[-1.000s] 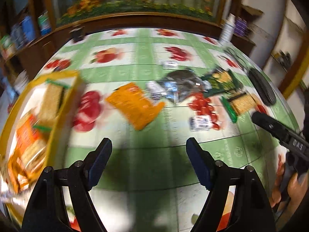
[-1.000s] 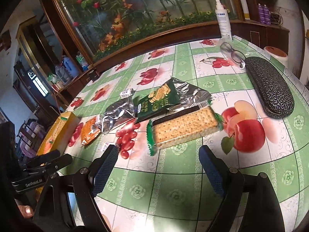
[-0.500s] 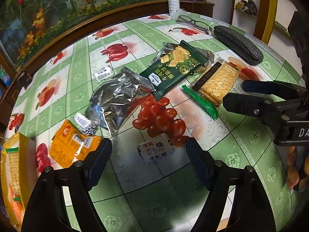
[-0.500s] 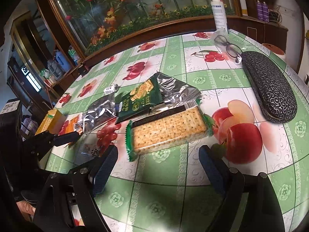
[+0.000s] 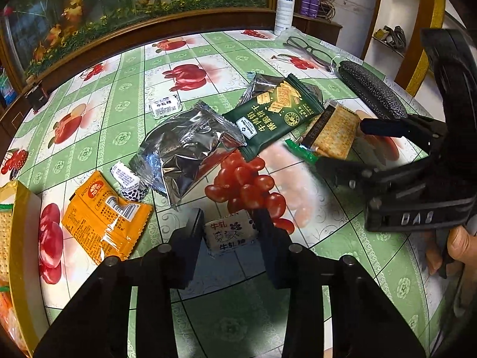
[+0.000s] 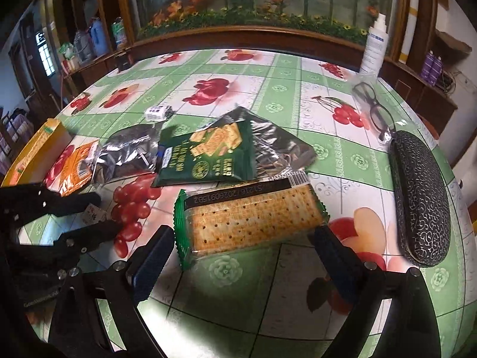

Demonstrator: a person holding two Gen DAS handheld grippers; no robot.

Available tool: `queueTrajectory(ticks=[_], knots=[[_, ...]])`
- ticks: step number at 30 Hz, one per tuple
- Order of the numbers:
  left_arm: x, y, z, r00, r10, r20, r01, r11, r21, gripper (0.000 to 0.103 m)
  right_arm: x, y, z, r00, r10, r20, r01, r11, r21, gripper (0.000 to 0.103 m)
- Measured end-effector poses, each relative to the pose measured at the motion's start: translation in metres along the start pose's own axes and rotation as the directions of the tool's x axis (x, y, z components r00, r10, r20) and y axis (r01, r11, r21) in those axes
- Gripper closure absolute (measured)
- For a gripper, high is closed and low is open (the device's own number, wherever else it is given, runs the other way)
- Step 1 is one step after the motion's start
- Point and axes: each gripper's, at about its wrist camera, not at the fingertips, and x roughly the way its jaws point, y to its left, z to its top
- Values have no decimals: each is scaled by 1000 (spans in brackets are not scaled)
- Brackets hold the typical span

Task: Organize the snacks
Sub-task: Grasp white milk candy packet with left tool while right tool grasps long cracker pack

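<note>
Since half a second ago, both tools have been brought lower and closer to the snacks. Nearest, the left tool (image 5: 228, 223) is seen narrowed around a small white milk candy (image 5: 231, 234) lying on the tabletop (image 5: 238, 313); whether the fingers press it cannot be told. The right tool (image 6: 241, 238) is held spread wide, its fingers to either side of a cracker pack (image 6: 250, 223) with green ends, not touching it. Beyond lie an orange packet (image 5: 103, 220), a silver foil bag (image 5: 184, 152) and a dark green biscuit bag (image 5: 274, 116), overlapping. A yellow box (image 5: 21, 232) holding crackers sits at the left edge. Farthest are a glasses case (image 6: 419, 197), spectacles (image 6: 372, 107) and a white bottle (image 6: 374, 50).
</note>
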Motion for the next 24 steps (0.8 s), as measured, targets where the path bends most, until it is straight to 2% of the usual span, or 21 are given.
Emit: queueTrajectory(ticks=[3,5,9,11,14,18,22,24], knots=[[-2,1,-2,1000,-4,3,4,1000,-11,69,-10,-10,5,999,8,40,-12,994,110,7],[-3,1,-3,1000,-2,5,2,1000,-21,69,-16,-10,9,997,-37,68,25,985,171,7],[-4,0,-3,1000,4,1,-4,1000,-28,69,3,12,27,982,-186,33,183,980,84,7],[-5,1,-5,1000,-3,-2,3,999,-37,70,15,15,28,977,-214,11,213,976,49,7],[-9,3,-10,1000,-15,-2,15,999,-42,71,7,9,15,975,-219,-24,220,975,32,6],[-15,4,-19,999,-41,-2,41,998,-43,71,-16,-14,-23,986,-150,-72,155,985,71,6],[-20,7,-25,996,-89,-2,88,994,-63,71,-46,-39,-38,999,-49,-3,48,967,249,6],[-20,11,-24,995,-95,-1,94,993,-76,71,-46,-39,-34,1000,-14,13,10,957,289,6]])
